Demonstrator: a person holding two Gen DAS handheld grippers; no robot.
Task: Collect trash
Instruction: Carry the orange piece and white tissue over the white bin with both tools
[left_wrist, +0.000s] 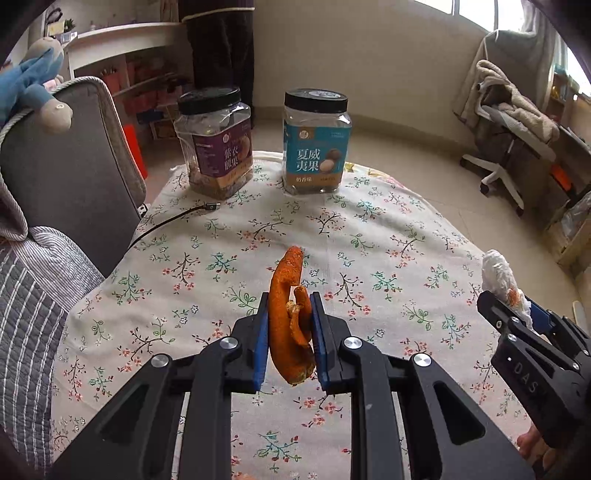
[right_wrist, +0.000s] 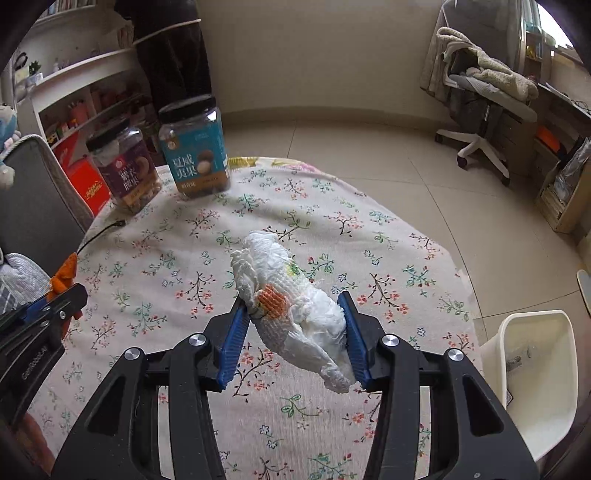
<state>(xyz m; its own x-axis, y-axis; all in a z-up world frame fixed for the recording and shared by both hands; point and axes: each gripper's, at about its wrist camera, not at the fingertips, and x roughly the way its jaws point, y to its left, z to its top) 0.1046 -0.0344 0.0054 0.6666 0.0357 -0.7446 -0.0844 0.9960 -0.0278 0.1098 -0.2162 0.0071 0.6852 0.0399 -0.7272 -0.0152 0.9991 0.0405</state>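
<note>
Orange peel (left_wrist: 290, 317): vivid orange, mottled darker at the tip. Crumpled tissue (right_wrist: 295, 314): white, embossed grid texture, with an orange stain and a small green-yellow mark. Left claw (left_wrist: 289, 339) and right claw (right_wrist: 293, 332): black frames, blue pads. Tablecloth (left_wrist: 369, 236): cream with small floral sprigs in green, red and dark brown. Jars: black lids; one label purple (left_wrist: 221, 151), one teal (left_wrist: 316, 151). Bin (right_wrist: 535, 369): plain white.

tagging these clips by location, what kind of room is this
Most likely a lived-in room at home, perhaps a bedroom or study: wall shelves packed with small items, a swivel chair draped with a fleece, and a small table under a floral cloth.
</note>
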